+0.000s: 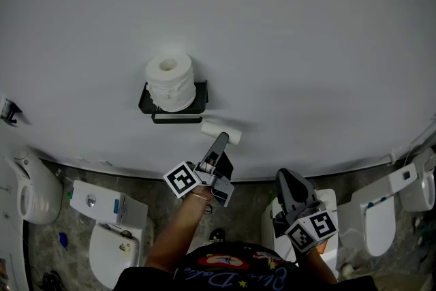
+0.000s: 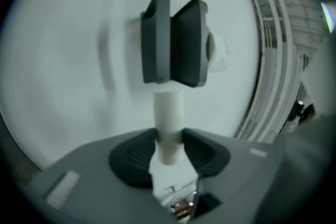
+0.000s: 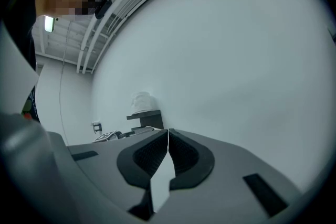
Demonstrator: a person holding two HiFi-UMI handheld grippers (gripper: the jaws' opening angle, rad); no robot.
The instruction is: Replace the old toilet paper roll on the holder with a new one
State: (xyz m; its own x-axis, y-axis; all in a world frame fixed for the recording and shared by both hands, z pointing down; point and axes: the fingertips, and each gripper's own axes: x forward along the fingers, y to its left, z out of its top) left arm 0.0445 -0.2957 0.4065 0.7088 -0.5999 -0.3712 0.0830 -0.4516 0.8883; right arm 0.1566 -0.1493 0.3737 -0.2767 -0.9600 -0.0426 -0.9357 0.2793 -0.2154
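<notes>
Pinching the plain white tube, left gripper fingers.

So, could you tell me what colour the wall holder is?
The holder is black; head view.

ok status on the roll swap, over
Left gripper jaws shut on white tube, beside holder. Right gripper shut, empty. Full roll sits on top of holder. Nothing in the way.
</notes>
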